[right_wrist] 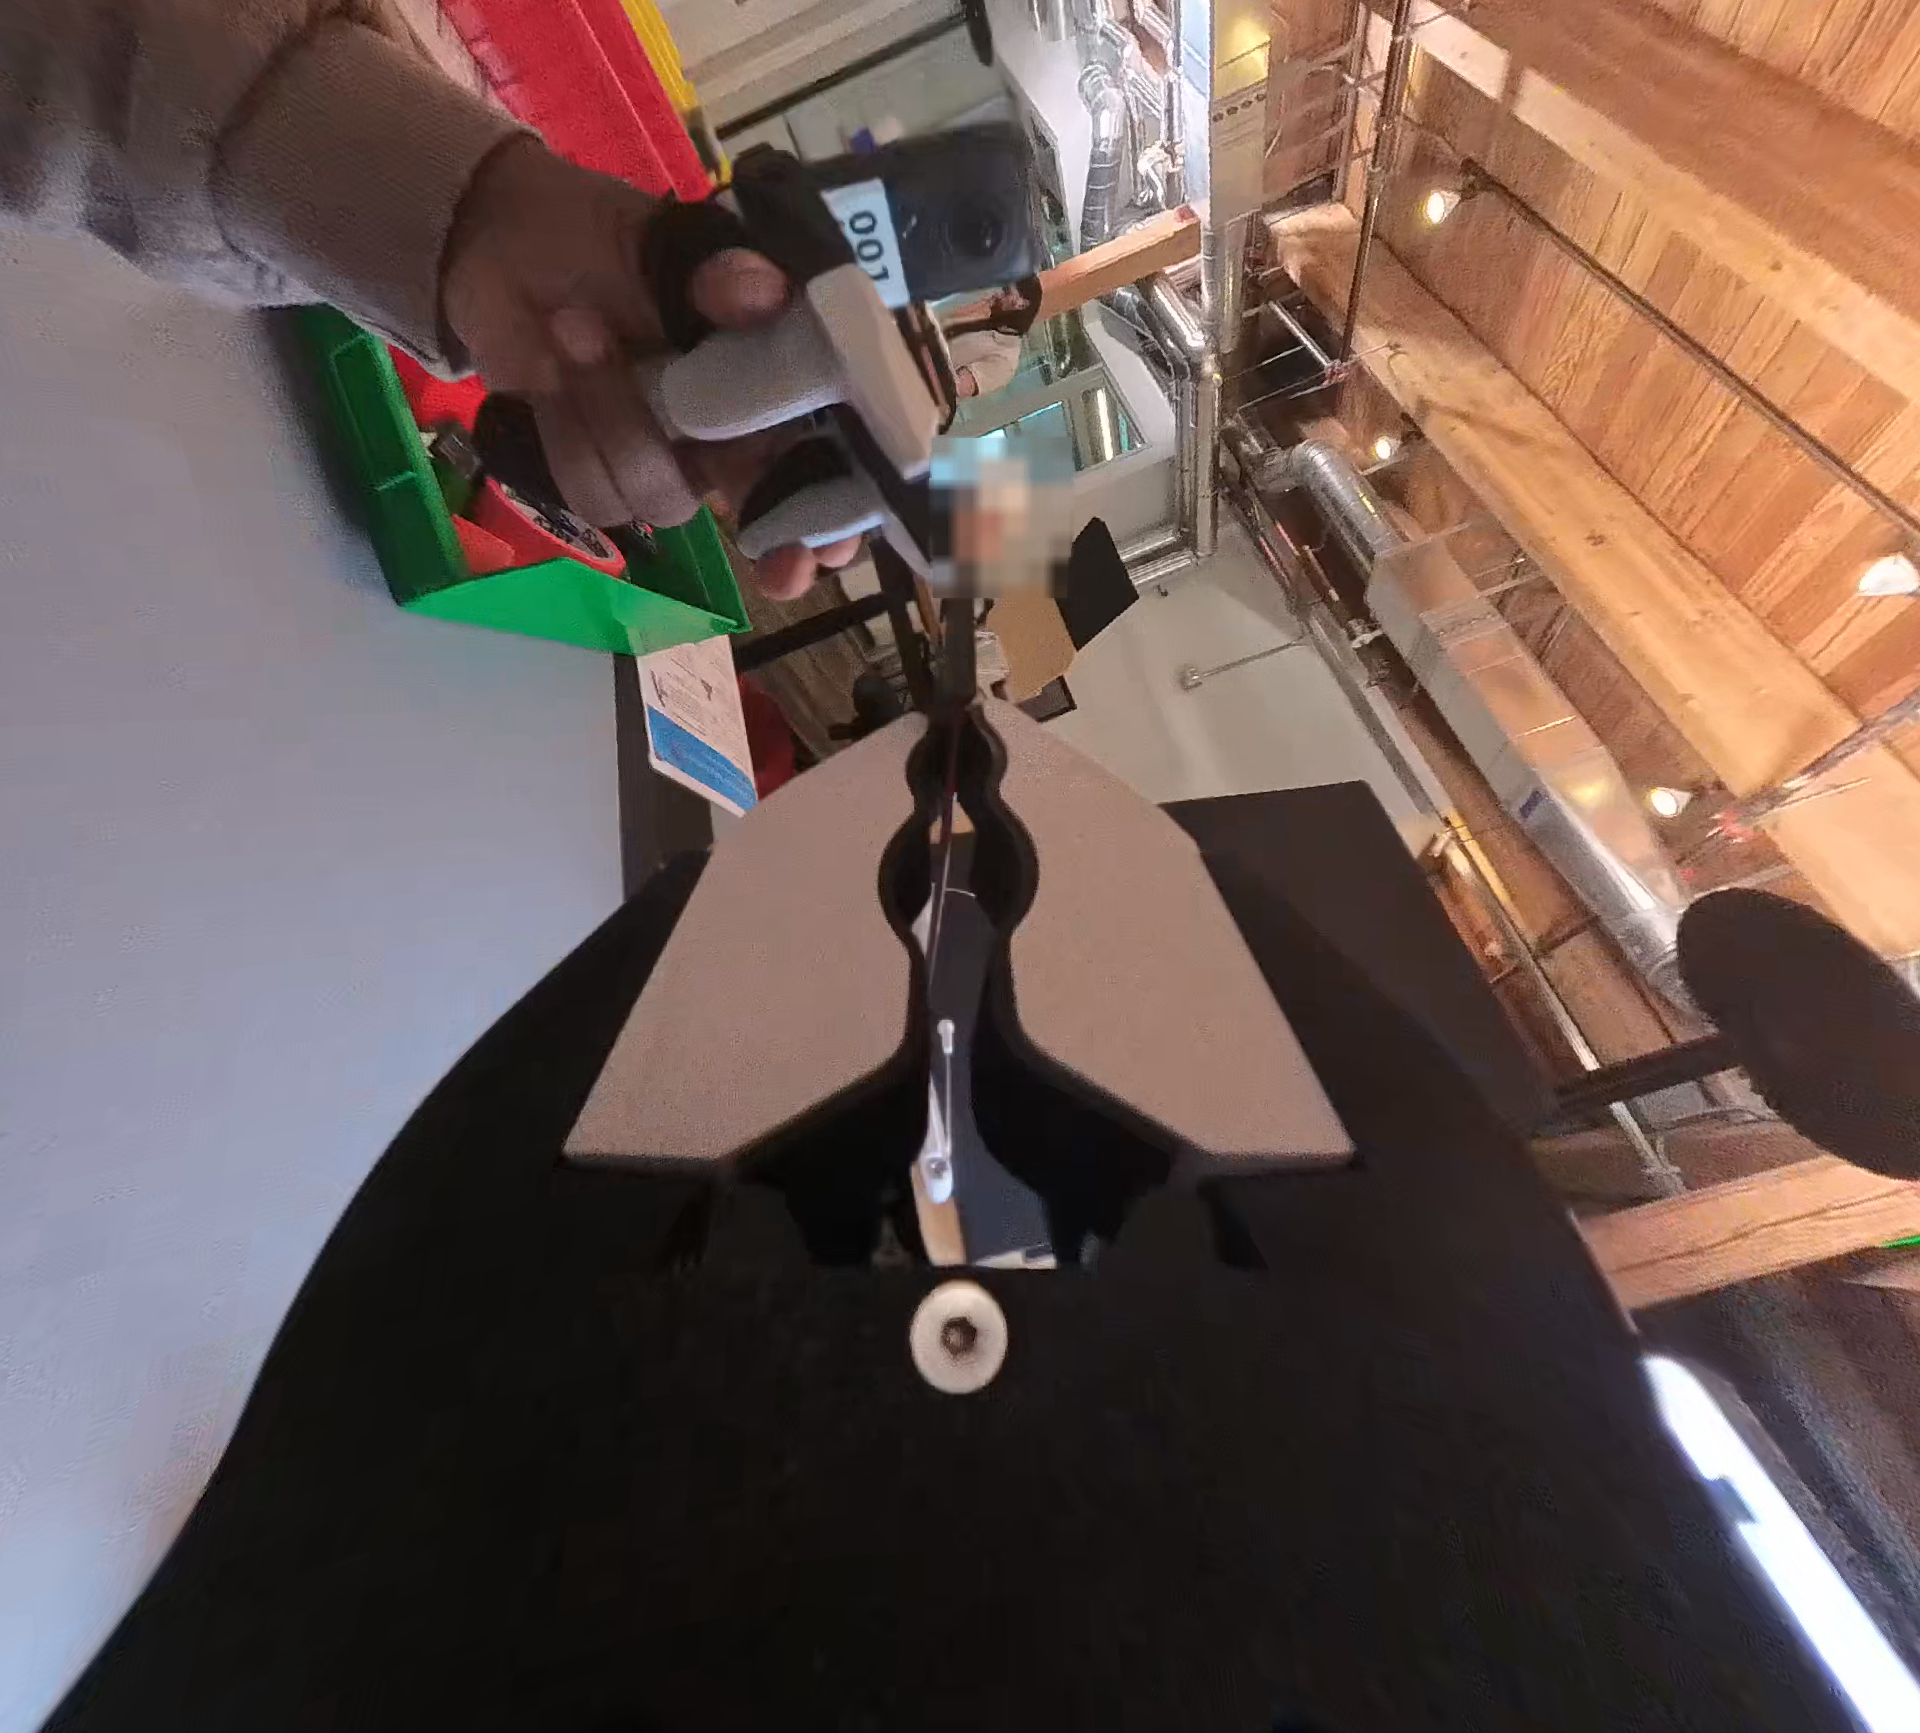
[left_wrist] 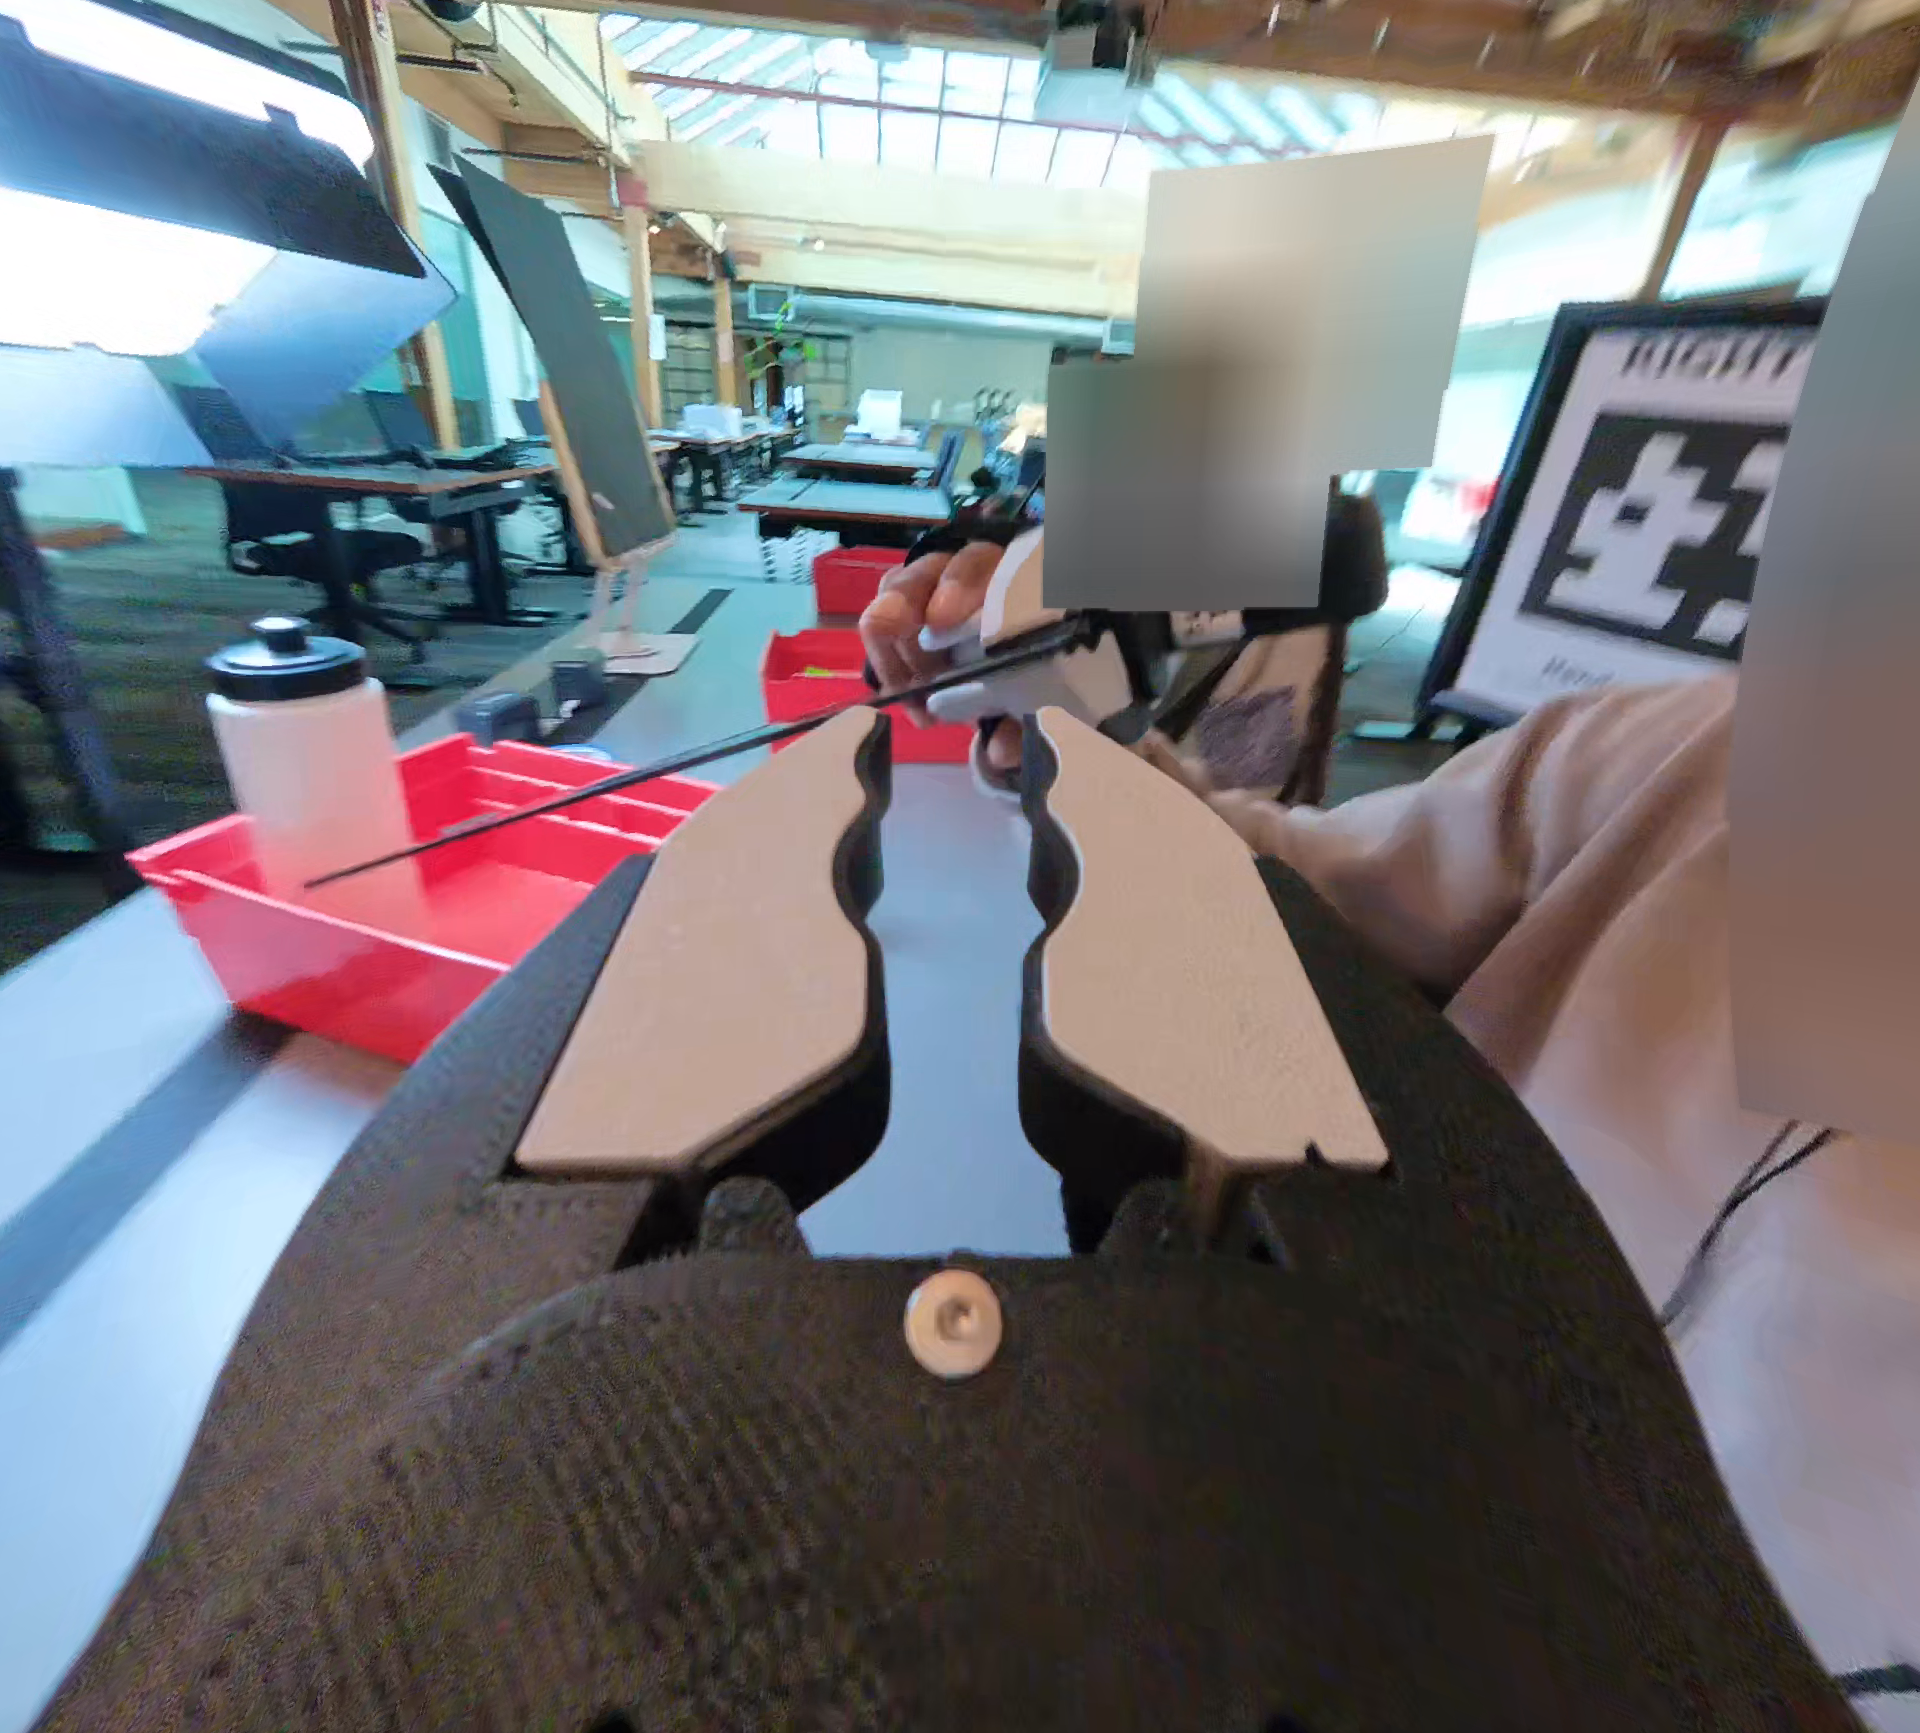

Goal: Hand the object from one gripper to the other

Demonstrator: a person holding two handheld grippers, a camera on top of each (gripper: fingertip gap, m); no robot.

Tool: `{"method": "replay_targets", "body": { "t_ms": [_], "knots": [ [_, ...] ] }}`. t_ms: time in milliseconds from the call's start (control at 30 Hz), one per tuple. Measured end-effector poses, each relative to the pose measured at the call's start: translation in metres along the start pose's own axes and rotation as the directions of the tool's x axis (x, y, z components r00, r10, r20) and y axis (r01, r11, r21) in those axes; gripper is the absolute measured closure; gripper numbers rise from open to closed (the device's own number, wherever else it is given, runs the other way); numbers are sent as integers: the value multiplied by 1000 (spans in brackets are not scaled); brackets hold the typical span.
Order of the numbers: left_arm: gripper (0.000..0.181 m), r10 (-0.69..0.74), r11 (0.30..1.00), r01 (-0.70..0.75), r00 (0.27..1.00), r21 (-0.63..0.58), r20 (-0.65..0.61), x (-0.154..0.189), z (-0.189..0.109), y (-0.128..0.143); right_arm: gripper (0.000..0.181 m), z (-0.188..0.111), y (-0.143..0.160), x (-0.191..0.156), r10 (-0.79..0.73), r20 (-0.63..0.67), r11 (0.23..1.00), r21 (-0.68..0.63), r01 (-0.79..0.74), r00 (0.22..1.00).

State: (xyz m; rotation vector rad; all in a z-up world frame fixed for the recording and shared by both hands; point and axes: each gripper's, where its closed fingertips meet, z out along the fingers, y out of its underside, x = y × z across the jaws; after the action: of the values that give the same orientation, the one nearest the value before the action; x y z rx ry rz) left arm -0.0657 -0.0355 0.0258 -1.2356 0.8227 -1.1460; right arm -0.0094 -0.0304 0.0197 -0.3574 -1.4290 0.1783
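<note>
Black rod (left_wrist: 665,774) slants down-left

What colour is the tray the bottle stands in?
Red: the shallow red plastic tray holds the white bottle; clearest in the left wrist view.

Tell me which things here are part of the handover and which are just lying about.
Part of the job:
thin black rod
right claw, shut on the rod
left claw, open

Just lying about:
white squeeze bottle
red tray
green bin

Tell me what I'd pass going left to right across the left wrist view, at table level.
White bottle standing in the red tray → thin black rod → left gripper, open → right gripper holding the rod → beige sleeve.
</note>
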Motion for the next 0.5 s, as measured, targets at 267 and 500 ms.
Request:
{"method": "replay_targets", "body": {
  "t_ms": [267, 500],
  "knots": [
    [150, -556, 824, 567, 814, 21, -172, -16, 13, 18, 179, 7, 2, -16, -264, 22, 962, -71, 265, 964],
    [162, -567, 822, 569, 809, -35, -155, -14, 21, 32, 179, 17, 5, -29, -413, 48, 899, -138, 416, 909]
  ]
}}
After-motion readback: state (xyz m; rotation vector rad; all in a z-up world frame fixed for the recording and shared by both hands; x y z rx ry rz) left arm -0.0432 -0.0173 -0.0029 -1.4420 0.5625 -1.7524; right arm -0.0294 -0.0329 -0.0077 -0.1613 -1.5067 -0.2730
